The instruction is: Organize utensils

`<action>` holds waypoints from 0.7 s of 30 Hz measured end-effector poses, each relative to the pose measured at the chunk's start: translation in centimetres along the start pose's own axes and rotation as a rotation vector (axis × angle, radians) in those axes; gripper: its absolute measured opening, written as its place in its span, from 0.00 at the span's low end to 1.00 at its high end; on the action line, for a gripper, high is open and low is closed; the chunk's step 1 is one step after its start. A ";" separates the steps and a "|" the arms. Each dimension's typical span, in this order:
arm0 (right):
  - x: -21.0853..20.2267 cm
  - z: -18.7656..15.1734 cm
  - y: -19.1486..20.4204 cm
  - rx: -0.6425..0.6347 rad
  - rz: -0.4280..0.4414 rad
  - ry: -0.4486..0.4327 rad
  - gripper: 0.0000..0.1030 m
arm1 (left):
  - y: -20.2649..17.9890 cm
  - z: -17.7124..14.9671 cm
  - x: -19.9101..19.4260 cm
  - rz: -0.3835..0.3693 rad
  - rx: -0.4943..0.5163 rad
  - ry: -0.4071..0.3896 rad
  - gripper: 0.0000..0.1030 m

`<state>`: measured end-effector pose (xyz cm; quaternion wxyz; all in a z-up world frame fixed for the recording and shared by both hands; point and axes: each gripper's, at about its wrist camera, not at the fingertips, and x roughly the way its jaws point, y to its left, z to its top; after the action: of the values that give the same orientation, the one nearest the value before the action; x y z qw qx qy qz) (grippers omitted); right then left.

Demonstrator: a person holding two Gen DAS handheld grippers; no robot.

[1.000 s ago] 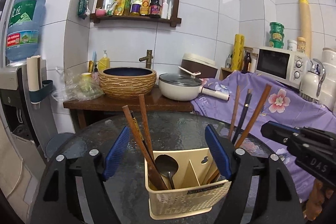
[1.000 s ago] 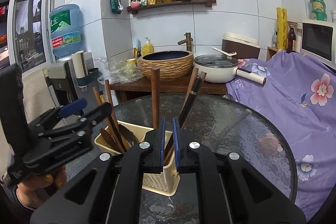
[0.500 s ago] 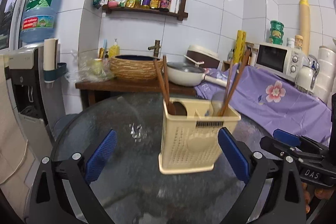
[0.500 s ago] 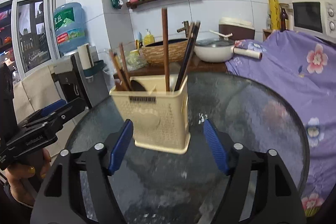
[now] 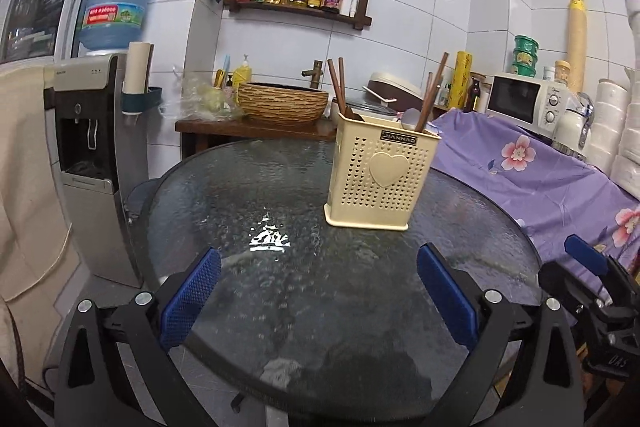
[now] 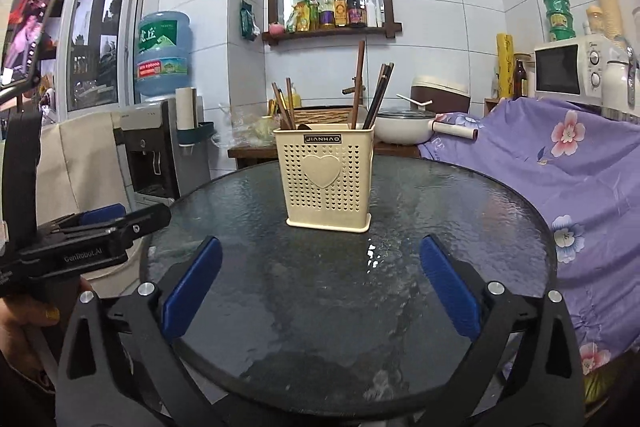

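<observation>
Round glass table [image 6: 460, 211]: dark pebbled top; it carries the utensil holder and nothing else I can see.

Purple floral cloth [image 6: 560, 163]: draped to the right of the table.

Water dispenser [image 5: 86, 163]: left of the table, blue bottle [image 5: 118, 1] on top with a green label, characters too small to read.

Microwave [image 6: 568, 69]: white, at the right wall; badge unreadable.

Utensil holder [image 6: 328, 179]: cream, perforated, heart on the front, plate reading "JIANHAO". Upright on the table's far half, well ahead of both my grippers. Holds brown chopsticks [image 6: 359, 83] and a spoon [image 5: 410, 117].

My left gripper [image 5: 318, 303]: jaws wide, nothing between them; side lettering "GenRobot.AI".

My right gripper [image 6: 320, 287]: jaws just opened wide, empty; side lettering "DAS".
</observation>
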<state>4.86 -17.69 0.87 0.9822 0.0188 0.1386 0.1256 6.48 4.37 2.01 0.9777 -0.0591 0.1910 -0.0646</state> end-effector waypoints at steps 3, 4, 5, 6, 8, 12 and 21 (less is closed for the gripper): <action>-1.9 -0.3 0.2 0.015 0.012 -0.010 0.94 | -0.7 -0.5 -1.8 0.031 0.047 -0.021 0.94; -2.5 -0.6 0.4 0.012 0.012 -0.017 0.94 | -0.9 -0.7 -2.6 0.034 0.059 -0.035 0.94; -2.9 -0.6 0.5 0.005 0.009 -0.020 0.94 | -1.2 -0.9 -3.2 0.037 0.066 -0.044 0.94; -3.4 -0.8 0.8 -0.009 0.001 -0.024 0.94 | -1.4 -1.0 -3.6 0.037 0.070 -0.048 0.94; -4.1 -1.0 1.1 -0.020 0.001 -0.025 0.94 | -1.9 -1.4 -4.4 0.027 0.081 -0.050 0.94; -5.9 -1.6 1.2 -0.019 -0.019 -0.055 0.94 | -2.5 -2.0 -5.6 0.027 0.089 -0.057 0.94; -7.8 -1.4 0.4 -0.017 -0.046 -0.082 0.94 | -2.2 -2.6 -7.0 0.054 0.089 -0.061 0.94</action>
<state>-2.85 -19.24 1.64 0.9898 0.0125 0.0977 0.1034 -1.18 3.05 2.52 0.9861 -0.0125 0.1595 -0.0447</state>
